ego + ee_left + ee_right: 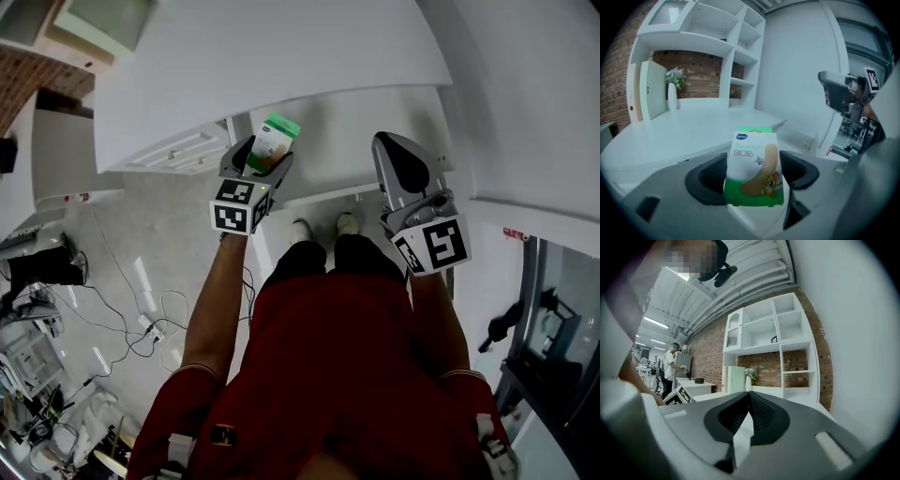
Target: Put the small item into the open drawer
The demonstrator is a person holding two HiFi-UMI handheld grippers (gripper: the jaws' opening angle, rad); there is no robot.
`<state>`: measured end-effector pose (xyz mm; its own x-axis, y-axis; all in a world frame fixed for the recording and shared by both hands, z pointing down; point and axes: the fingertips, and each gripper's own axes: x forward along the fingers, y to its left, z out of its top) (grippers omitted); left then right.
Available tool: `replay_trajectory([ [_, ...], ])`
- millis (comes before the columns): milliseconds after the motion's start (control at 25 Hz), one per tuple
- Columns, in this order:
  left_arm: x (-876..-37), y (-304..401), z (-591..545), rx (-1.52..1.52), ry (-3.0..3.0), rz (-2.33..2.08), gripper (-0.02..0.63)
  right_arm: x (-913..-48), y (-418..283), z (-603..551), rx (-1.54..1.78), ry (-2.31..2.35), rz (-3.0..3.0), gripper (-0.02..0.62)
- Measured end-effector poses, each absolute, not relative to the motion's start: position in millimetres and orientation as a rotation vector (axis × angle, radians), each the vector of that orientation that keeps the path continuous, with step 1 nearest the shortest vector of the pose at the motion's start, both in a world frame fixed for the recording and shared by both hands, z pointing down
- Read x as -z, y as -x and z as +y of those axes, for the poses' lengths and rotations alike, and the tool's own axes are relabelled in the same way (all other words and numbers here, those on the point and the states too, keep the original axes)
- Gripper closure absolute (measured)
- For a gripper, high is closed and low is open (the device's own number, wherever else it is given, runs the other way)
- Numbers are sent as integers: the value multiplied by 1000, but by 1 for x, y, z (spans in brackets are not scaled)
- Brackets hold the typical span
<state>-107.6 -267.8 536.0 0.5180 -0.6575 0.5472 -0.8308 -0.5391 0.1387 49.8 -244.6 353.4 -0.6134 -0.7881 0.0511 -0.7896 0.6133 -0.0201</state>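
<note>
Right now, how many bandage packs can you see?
1. The bandage pack is clamped in the left gripper, above the open drawer. The right gripper is shut on nothing. The drawer's back lies under the tabletop, so more could be hidden there.

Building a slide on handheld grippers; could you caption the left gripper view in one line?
Left gripper shut on an upright green-and-white bandage packet, white tabletop and shelves beyond.

The person wears a red short-sleeved shirt (328, 375) and pale shoes (323, 227). The left gripper (267, 155) and right gripper (394, 142) are grey, with black ribbed fingers (710, 176), each carrying a cube (242, 204) of black-and-white square markers.
</note>
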Motion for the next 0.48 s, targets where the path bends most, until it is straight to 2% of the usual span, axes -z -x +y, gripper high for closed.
replay_trajectory([
  [480, -599, 106, -301, -826, -2207, -1256, 252, -369, -67, -267, -107, -1313, -2777, 583],
])
